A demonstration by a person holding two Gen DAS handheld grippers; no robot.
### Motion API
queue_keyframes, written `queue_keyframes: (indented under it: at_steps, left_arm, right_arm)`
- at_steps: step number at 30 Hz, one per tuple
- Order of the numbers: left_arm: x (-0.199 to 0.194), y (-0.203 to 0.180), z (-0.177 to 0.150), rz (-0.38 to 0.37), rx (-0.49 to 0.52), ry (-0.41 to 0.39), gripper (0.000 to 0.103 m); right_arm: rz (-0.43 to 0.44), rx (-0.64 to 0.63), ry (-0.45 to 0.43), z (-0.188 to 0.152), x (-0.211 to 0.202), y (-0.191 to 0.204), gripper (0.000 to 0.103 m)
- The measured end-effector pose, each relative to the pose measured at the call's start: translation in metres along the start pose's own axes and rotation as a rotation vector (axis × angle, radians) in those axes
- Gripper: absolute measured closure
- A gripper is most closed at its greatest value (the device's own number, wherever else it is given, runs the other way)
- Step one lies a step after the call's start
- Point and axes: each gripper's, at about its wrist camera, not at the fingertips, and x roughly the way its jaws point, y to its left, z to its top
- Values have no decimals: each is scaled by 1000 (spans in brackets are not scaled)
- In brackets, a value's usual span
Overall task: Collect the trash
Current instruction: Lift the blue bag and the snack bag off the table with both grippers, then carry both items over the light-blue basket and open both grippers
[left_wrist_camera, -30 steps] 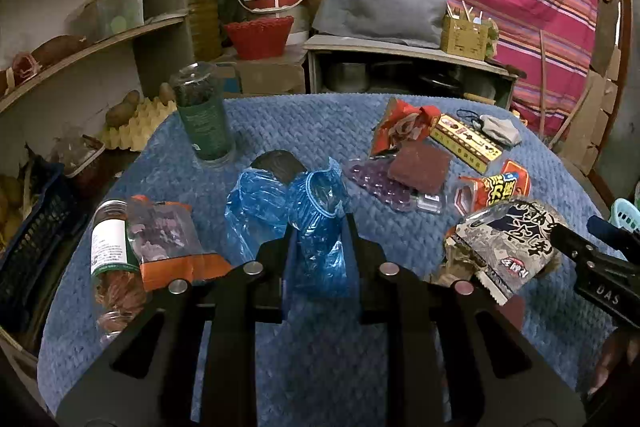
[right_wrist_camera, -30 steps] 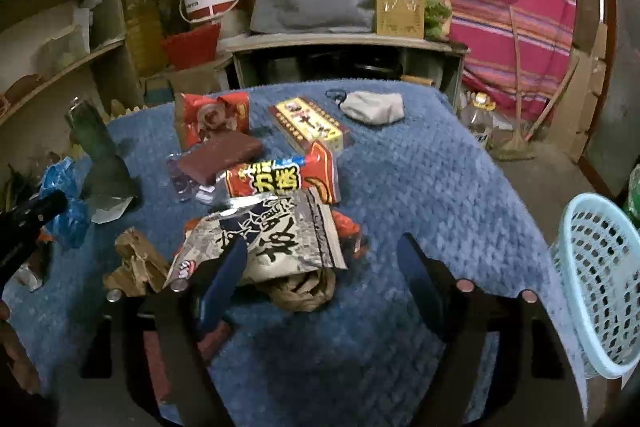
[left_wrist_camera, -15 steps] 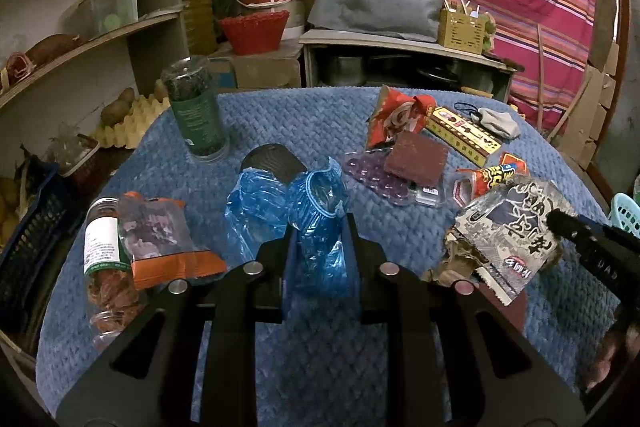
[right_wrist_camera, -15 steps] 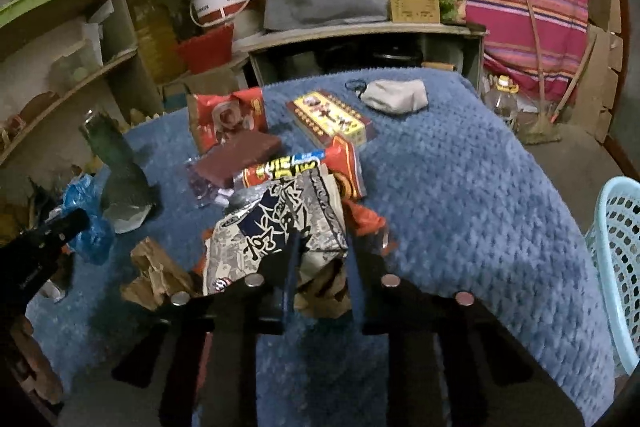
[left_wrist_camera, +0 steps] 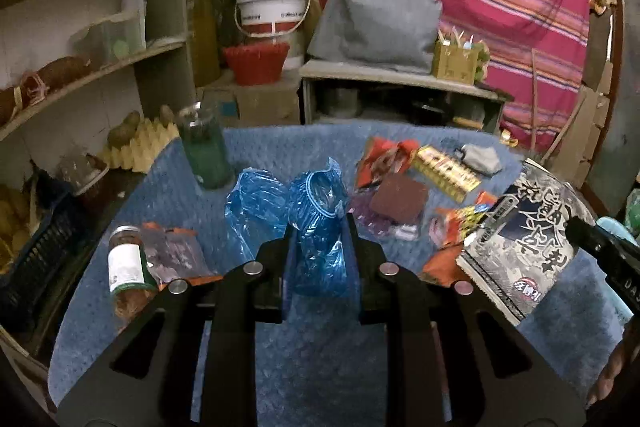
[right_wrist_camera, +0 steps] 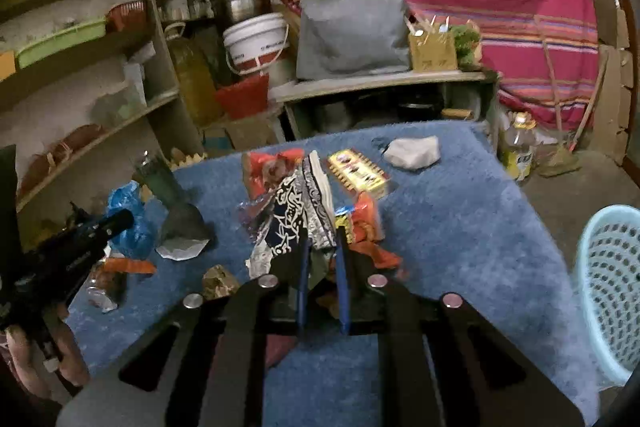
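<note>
— While the left gripper (left_wrist_camera: 318, 227) hangs over the blue worktop (left_wrist_camera: 312, 355), what do its fingers grip?
— Crumpled blue plastic bags (left_wrist_camera: 316, 227), clamped.
— And the right gripper (right_wrist_camera: 322, 239)?
— Closing on a black-and-white snack bag (right_wrist_camera: 298, 211) (raised clear of the other wrappers), left of the basket (right_wrist_camera: 608, 291).

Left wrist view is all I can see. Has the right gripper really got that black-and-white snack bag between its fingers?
Observer: Yes. The right wrist view shows the right gripper closing its fingers with the black-and-white snack bag between them.
Operator: Is there a bin near it?
Observer: A light blue basket stands past the right edge of the blue cloth, beside that gripper.
Operator: Any trash close by that I'm missing?
Observer: A crumpled brown paper lies on the cloth, just left of the fingers.
</note>
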Motion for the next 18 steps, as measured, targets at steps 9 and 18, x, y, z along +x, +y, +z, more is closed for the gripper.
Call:
queue_keyframes:
  at_steps: [9, 18]
  left_arm:
    - [-29, -44, 17, -91, 14, -7, 83]
    - [-35, -160, 16, -241, 127, 12, 83]
  right_arm:
    - [-124, -4, -71, 25, -65, -55, 90]
    - [-330, 20, -53, 26, -126, -161, 90]
